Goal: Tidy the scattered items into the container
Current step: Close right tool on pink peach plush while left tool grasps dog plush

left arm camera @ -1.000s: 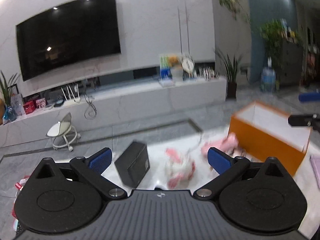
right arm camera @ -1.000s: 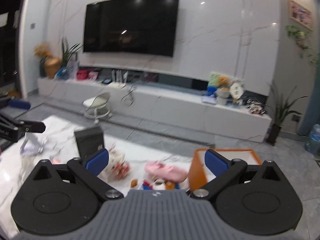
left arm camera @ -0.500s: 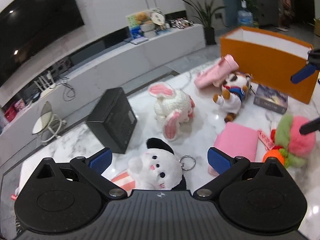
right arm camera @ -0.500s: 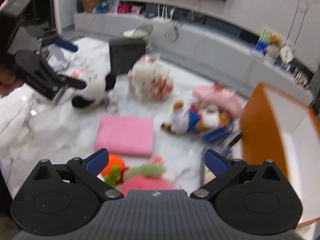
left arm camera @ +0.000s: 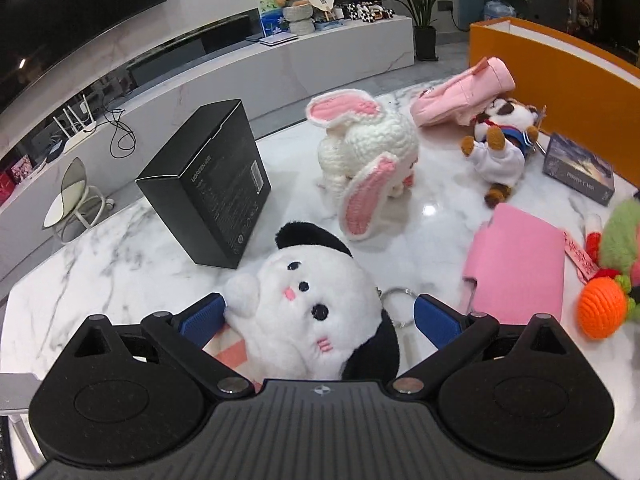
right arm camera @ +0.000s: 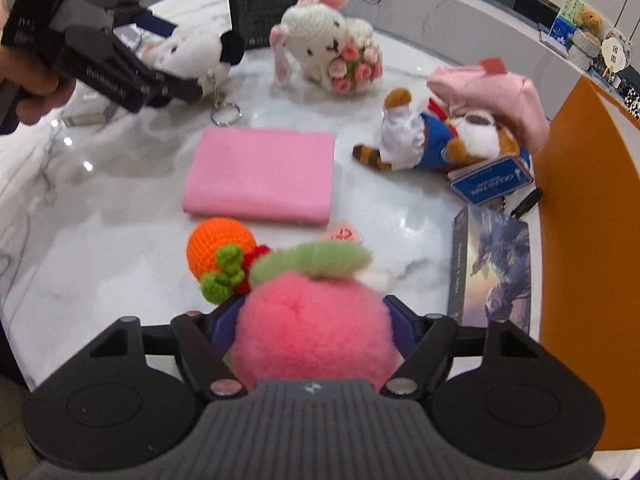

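Nothing boxed yet; both your grippers at first picks.

Orange container (right arm camera: pixel 580 216) sits at table's right edge; what shows of its interior is bare. Your right gripper (right arm camera: pixel 310 322) has been closing, pads now hugging the pink fuzzy fruit (right arm camera: pixel 312 328). Your left gripper (left arm camera: pixel 318 318) stands open around the panda plush (left arm camera: pixel 308 312). Crochet rabbit (left arm camera: pixel 368 152), raccoon plush (right arm camera: pixel 436 144), pink cloth (right arm camera: pixel 262 176), book (right arm camera: pixel 492 272), black box (left arm camera: pixel 208 180) all left.

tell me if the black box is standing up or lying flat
Standing up: the black box rests on a small end on the marble table, its long sides rising.
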Tool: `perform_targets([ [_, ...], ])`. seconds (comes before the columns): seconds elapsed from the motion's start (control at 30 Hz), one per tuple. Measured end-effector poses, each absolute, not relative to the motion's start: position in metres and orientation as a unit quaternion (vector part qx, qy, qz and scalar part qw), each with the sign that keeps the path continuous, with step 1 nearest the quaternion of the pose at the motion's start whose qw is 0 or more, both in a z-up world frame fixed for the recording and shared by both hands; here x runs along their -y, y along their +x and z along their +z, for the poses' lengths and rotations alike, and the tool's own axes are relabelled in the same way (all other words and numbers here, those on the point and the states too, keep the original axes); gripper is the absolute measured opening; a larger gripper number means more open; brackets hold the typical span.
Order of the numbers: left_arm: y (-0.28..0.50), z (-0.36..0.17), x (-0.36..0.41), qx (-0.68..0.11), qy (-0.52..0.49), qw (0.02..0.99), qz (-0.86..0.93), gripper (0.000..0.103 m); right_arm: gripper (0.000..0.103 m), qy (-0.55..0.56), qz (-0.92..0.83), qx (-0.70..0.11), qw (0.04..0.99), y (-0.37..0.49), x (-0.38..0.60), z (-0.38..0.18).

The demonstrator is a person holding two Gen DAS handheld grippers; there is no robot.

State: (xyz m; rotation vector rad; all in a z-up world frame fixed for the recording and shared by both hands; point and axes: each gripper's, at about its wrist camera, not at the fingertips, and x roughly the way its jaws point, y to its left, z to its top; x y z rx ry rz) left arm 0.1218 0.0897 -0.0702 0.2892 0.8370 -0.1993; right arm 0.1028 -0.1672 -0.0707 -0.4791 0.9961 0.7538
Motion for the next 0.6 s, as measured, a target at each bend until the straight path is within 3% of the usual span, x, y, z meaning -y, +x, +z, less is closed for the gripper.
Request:
perform_targets([
  [0.6, 0.151, -0.096, -0.098, -0.403, 0.184, 0.896, -0.025, 0.101, 0.075, -0.215, 0.346, -0.492, 0.770, 0.109, 0.172, -0.079],
])
